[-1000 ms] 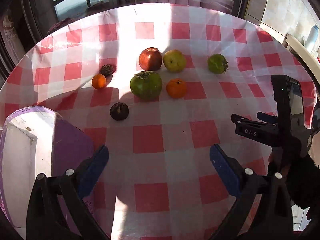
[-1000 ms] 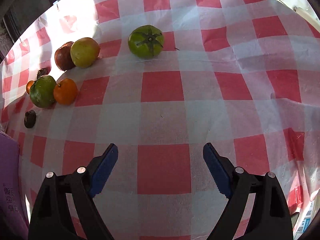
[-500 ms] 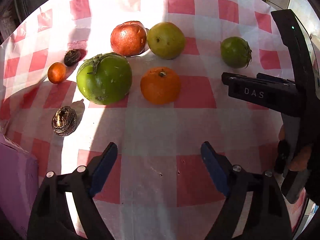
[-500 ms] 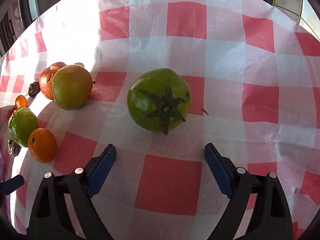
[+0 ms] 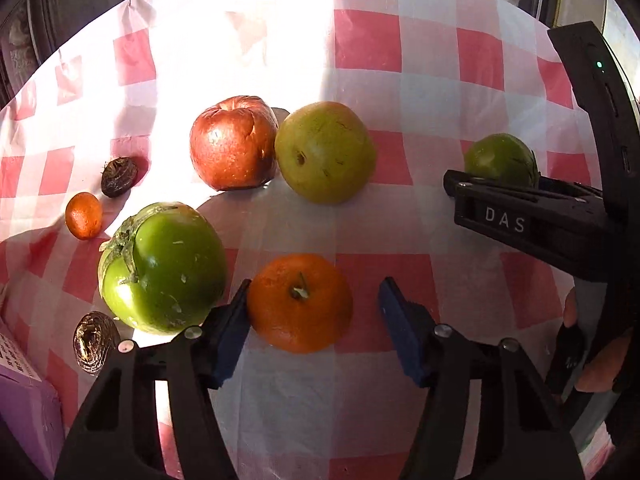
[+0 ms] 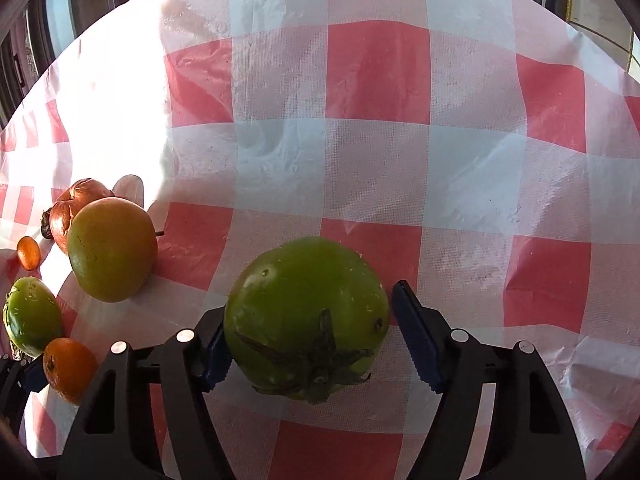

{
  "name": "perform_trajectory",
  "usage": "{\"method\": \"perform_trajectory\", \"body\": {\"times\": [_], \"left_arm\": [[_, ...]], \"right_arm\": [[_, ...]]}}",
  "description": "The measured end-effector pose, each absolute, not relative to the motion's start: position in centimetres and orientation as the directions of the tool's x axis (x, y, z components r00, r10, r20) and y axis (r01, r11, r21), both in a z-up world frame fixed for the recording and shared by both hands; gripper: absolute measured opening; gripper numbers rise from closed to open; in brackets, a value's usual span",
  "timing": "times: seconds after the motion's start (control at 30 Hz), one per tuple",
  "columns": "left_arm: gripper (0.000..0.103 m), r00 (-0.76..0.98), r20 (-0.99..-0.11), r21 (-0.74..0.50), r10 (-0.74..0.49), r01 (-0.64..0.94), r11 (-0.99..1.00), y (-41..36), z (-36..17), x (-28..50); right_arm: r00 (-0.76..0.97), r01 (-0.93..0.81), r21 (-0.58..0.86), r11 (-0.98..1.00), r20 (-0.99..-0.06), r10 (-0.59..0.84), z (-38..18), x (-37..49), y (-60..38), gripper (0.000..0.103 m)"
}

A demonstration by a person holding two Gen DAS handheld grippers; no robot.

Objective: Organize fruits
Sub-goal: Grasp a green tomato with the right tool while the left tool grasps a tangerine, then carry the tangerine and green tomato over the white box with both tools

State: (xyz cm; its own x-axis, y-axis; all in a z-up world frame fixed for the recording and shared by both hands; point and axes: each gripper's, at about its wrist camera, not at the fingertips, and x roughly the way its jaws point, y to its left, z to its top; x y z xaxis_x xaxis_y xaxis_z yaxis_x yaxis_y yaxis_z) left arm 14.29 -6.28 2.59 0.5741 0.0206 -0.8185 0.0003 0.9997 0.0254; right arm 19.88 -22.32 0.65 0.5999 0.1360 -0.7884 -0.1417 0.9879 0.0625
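The left gripper is spread around the orange, which lies on the checked tablecloth; its left pad touches the fruit, while a gap remains on the right. The big green tomato crowds its left side. The right gripper is spread around the small green tomato, with open cloth far and right.

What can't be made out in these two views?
- Purple box, left wrist view: cut off by the edge.
- Dark fruit, right wrist view: mostly behind the red apple.
- Small green tomato, left wrist view: bottom hidden by the right gripper.
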Motion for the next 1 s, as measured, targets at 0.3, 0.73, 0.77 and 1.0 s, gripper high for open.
{"method": "perform_trajectory", "body": {"times": [0.3,0.73,0.77,1.0], "left_arm": [[0.045,0.563,-0.827,0.025,-0.009,0.052,0.998,-7.3,2.7,11.4],[0.045,0.466,-0.878,-0.028,-0.111,0.182,0.983,-7.4,5.0,-2.3],[0.045,0.462,-0.879,-0.034,-0.116,0.184,0.982,-6.9,5.3,-3.0],[0.045,0.485,-0.86,-0.065,-0.156,0.2,0.978,-2.3,8.7,-6.2]], "right_arm": [[0.601,-0.166,0.061,0.984,-0.785,0.149,0.9,19.9,-20.2,0.061],[0.553,-0.086,0.093,0.992,-0.824,0.125,1.2,17.0,-20.0,0.059],[0.55,-0.069,0.107,0.992,-0.825,0.127,1.4,15.7,-20.1,0.059],[0.495,-0.062,0.154,0.986,-0.853,0.164,1.7,6.0,-18.4,0.06]]}}
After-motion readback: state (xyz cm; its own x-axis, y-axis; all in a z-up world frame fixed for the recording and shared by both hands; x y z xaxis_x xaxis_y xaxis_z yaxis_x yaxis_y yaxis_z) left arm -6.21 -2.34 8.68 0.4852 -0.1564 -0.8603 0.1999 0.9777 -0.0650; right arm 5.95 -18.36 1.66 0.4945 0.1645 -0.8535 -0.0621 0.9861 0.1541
